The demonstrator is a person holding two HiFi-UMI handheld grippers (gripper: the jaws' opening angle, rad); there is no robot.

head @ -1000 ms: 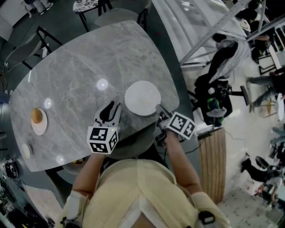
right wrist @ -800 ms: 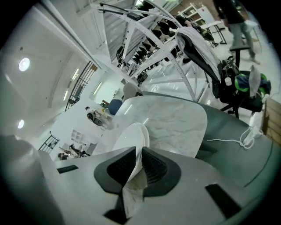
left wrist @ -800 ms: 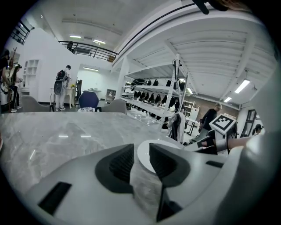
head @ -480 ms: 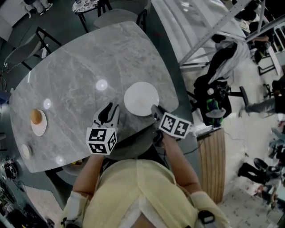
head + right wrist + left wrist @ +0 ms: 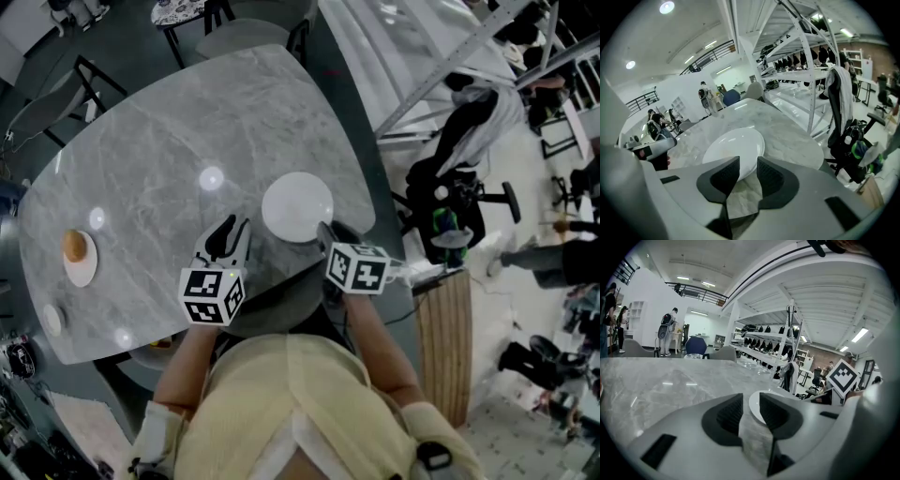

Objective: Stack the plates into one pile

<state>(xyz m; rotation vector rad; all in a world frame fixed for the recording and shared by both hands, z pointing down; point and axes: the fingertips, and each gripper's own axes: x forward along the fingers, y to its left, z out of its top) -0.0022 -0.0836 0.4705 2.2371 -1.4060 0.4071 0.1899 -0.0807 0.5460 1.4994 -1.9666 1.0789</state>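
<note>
Table point(image 5: 141, 159): right tongs point(image 5: 328, 231) apart, plate point(image 5: 297, 207) freed

Head view's kinda dim and washed-out. Round glare spots sit on the marble table point(image 5: 150, 141) from 8 to 10 o'clock, and the white plate point(image 5: 297, 207) is almost blown out. Both gripper views are bright with heavy fisheye and black corners, a lamp point(image 5: 667, 7) flaring at 11 o'clock, and the close foreground soft.
</note>
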